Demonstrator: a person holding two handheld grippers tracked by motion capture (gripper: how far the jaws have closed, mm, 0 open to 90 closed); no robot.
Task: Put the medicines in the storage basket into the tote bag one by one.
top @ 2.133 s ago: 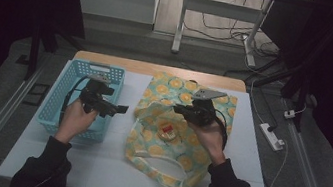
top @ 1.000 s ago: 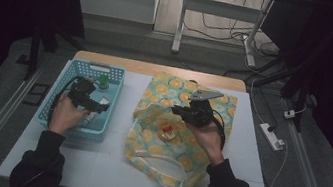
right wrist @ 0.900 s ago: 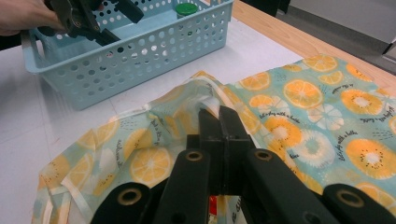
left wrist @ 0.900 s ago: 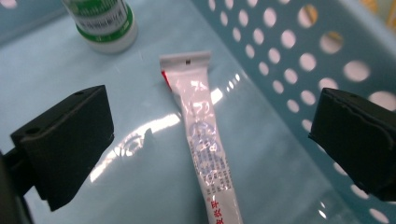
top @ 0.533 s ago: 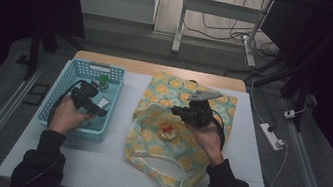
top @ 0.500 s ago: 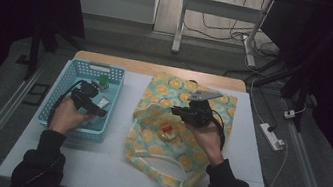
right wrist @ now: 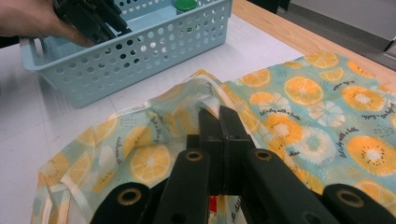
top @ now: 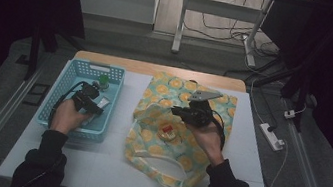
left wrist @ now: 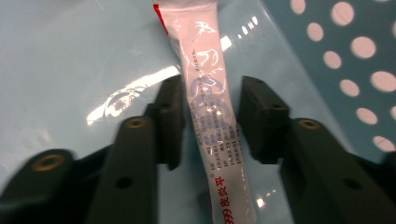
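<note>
Claw work on both sides: the left claw [left wrist: 210, 121] is down inside the blue basket [top: 67, 85], and its jaws have just been closing around a white tube [left wrist: 212, 121] that lies on the basket floor. In the left gripper view the tube runs lengthwise between the two black pads, with a sliver of gap showing on each side, so the pads bracket it and do not yet press on it. The tube carries blue and red print, and its red-edged end points away from the claw.

Biggest thing on the white surface [top: 107, 165] is the fabric bag [top: 161, 148], pale green with orange slices printed all over, lying flat just right of the basket with its drawstring mouth toward the person. The right claw [right wrist: 219, 116] has its jaws pressed tight together on a raised fold of the bag's cloth, holding that edge up off the surface. From the high view, a small red and white item [top: 167, 130] sits at the bag's middle, just beside the right hand [top: 205, 137].

Back in the basket, a green-capped bottle [top: 103, 81] stands at the far end, near the left hand [top: 69, 114].
</note>
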